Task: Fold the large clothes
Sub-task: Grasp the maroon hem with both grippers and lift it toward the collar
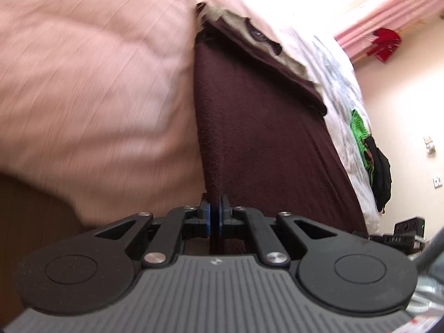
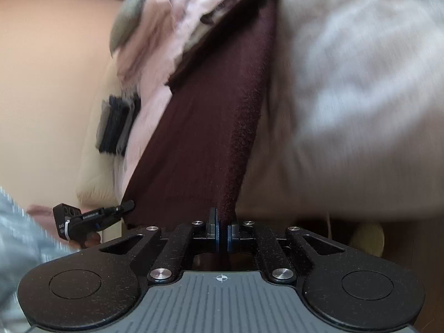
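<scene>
dark maroon knit garment is stretching away ahead of both grippers, left gripper and right gripper each pinching an edge; keeping both at equal height should be holding the fold line straight.

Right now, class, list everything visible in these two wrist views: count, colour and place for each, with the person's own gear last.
Dark maroon garment: one, stretched taut from both grippers across the bed.
Pale pink bedding: one, beside the garment.
Patterned white sheet: one, far edge of the bed.
Green cloth: one, on the sheet's edge.
Black bag: one, hanging by the green cloth.
Red clothing: one, by the pink curtain.
Left gripper: black, shut on the garment.
Right gripper: black, shut on the garment.
</scene>
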Available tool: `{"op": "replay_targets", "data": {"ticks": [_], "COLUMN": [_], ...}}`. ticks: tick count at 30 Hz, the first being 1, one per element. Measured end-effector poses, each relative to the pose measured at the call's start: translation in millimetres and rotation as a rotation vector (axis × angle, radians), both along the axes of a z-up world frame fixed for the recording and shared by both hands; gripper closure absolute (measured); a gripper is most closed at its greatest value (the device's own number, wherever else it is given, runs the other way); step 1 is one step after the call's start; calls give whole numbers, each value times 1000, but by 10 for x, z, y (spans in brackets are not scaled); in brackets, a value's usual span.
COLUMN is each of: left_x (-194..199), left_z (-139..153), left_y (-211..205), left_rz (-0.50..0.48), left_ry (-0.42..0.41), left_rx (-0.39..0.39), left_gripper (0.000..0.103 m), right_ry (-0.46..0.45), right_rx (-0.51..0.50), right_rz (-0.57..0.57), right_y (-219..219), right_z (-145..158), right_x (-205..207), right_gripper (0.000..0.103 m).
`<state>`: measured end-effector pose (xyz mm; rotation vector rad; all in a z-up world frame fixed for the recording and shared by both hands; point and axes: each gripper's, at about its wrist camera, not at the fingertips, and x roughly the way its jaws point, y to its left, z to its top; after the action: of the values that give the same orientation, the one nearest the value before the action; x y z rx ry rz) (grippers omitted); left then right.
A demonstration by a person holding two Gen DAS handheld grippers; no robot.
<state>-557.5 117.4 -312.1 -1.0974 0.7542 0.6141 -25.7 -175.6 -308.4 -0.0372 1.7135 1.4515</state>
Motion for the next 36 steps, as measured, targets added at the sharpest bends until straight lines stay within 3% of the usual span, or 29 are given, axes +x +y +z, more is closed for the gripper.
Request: {"op": "replay_targets", "data": {"ticks": [5, 9, 17, 22, 24, 25, 26, 27, 30, 36], "left_x": [-214, -119, 549, 1192, 1506, 1640, 1744, 1835, 1938, 2133], "left_z": [-51, 71, 667, 612, 468, 348, 219, 83, -211, -533], "left_y": [-382, -234, 929, 1923, 2293, 2490, 2657, 2811, 3078, 3179], "left_rz": [58, 92, 82, 95, 111, 134, 155, 164, 139, -31], "left_ry": [44, -26, -248, -314, -266, -225, -189, -159, -41, 52], "left_rx": [-68, -49, 175, 185, 183, 162, 130, 106, 101, 149], "left_gripper": [100, 101, 100, 99, 97, 92, 88, 88, 88, 82], "right_ry": [25, 17, -109, -168, -189, -204, -225, -240, -273, -524], "right_rx": [-84, 11, 274, 292, 242, 200, 171, 157, 153, 108], "right_rz": [6, 1, -100, -238, -312, -367, -416, -455, -474, -292], "right_y": [-181, 20, 1321, 2402, 2866, 3058, 3165, 3280, 3307, 3500], "right_z": [-83, 159, 778, 766, 610, 507, 434, 342, 218, -93], "right_x": [-66, 147, 744, 1105, 1215, 1285, 1331, 1383, 1443, 1271], "right_gripper": [102, 102, 102, 102, 97, 82, 59, 54, 53, 53]}}
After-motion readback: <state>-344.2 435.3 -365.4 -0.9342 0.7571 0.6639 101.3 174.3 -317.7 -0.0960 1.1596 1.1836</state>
